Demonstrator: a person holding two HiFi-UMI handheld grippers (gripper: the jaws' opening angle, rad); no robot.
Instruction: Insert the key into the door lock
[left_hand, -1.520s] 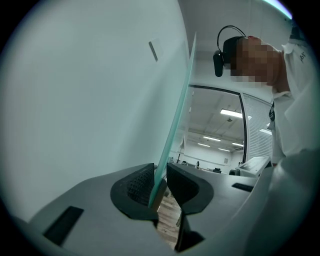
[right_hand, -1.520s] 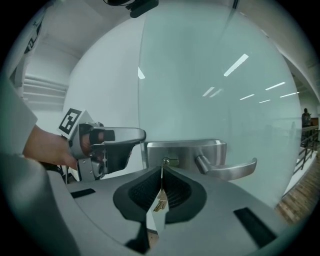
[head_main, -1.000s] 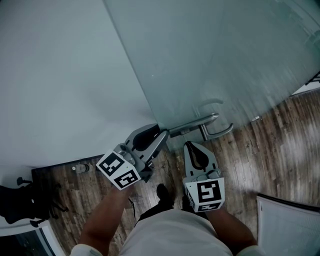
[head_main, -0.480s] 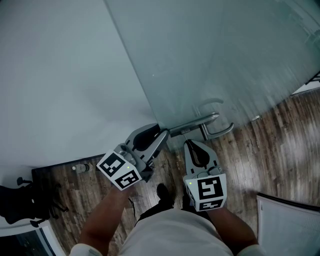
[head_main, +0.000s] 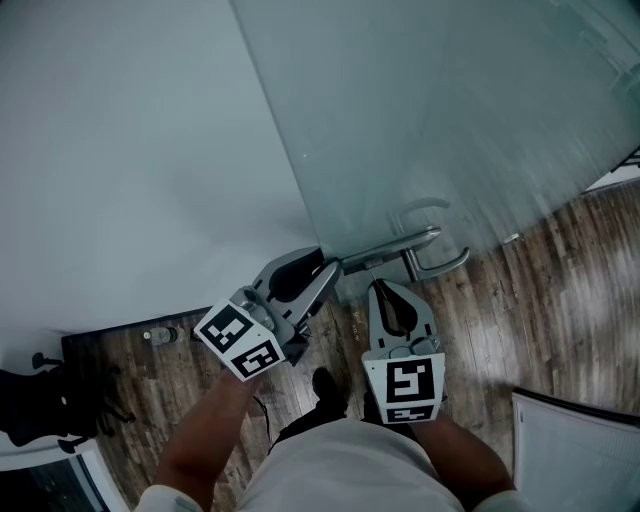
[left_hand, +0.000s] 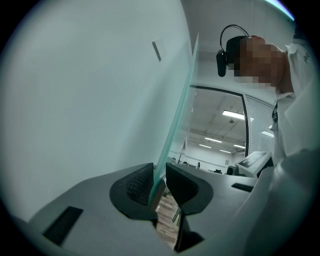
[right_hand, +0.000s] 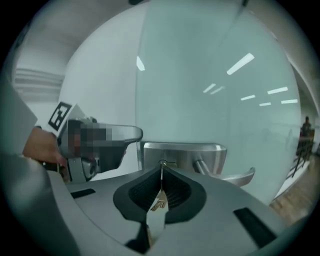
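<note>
Right gripper (right_hand: 161, 172) pinches key (right_hand: 159, 201), tip at lock (right_hand: 185, 156); left gripper (left_hand: 160, 176) jaws closing w/ glass door (left_hand: 176, 120) edge btwn them.

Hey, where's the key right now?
In the right gripper view, the key is pinched in the right claw at center, its tip at the steel lock plate, just left of the door handle.

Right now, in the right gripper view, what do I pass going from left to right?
First the left gripper, its jaws closing with the glass door's edge between them → the key, pinched in the right gripper → the door handle.
</note>
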